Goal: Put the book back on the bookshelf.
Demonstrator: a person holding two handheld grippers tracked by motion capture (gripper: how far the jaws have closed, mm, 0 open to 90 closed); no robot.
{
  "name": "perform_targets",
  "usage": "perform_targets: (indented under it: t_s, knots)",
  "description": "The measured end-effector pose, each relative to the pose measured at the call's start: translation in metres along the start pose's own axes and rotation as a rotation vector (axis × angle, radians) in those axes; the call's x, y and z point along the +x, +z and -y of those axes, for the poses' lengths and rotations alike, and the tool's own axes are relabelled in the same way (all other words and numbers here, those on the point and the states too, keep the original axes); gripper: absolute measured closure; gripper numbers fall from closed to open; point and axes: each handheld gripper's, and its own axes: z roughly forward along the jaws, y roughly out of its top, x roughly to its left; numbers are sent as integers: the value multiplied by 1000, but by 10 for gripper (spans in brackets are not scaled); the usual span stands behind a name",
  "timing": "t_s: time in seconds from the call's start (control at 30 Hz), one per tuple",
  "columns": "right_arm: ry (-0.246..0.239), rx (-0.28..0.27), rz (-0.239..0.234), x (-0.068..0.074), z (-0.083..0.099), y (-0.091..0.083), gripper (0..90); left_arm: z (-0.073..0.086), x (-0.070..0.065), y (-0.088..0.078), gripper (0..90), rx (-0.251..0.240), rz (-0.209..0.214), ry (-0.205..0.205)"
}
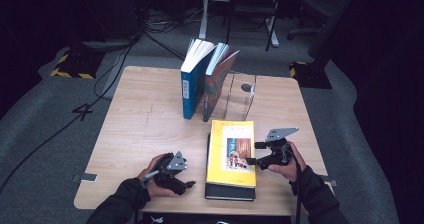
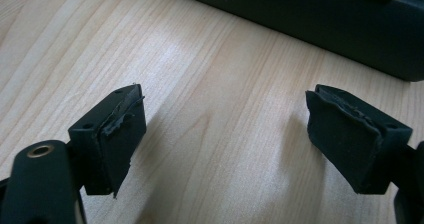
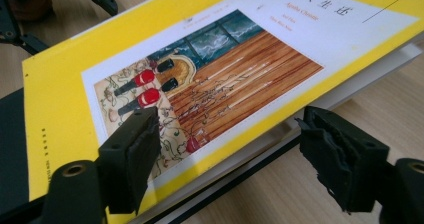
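A yellow book [image 1: 231, 154] lies flat on top of a black book [image 1: 230, 190], near the front edge of the wooden bench [image 1: 145, 129]. Its cover faces up. Its long side runs from the person toward the far side of the bench, and the title end points away from the person.

The cover has a white panel with a picture of a wooden floor, a window and red shapes. Above the picture, in the right gripper view, the words "Agatha Christie" can be read, with a line of Chinese letters over them. The black book has pale writing on its side in the left gripper view, too cut off to read.

The right gripper [image 1: 254, 153] is at the right edge of the yellow book [image 3: 200, 84]. Its jaws are apart, one over the cover and one off past the edge, and they press on nothing.

The left gripper [image 1: 190, 176] sits low over the bare bench just left of the black book [image 2: 320, 24], released, with only wood between its jaws.

Farther back, a blue book [image 1: 192, 81] and a red book [image 1: 216, 81] stand upright beside a clear bookend [image 1: 242, 96].
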Motion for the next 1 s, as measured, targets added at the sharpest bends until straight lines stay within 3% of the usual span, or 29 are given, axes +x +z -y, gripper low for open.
perform_targets:
  t_s: [0.2, 0.37, 0.53, 0.57, 0.8, 1.0]
  knots:
    - [-25, -52, -20, 0, -6, -1, 263, -3, 6, 1, 158, 13, 7, 8]
    - [-17, -42, -23, -6, -9, 10, 261, -7, 12, 5, 167, 13, -9, -3]
    - [10, -45, -43, -12, -8, 19, 260, -22, 35, 17, 254, -1, -39, -22]
    - [12, -45, -44, -12, -7, 20, 261, -22, 35, 17, 236, -1, -39, -22]
    - [-17, -45, -49, -8, -5, 15, 287, -43, 65, 33, 268, -16, -101, -68]
    - [-44, -50, -77, 1, 1, 13, 304, -58, 71, 34, 269, -26, -129, -34]
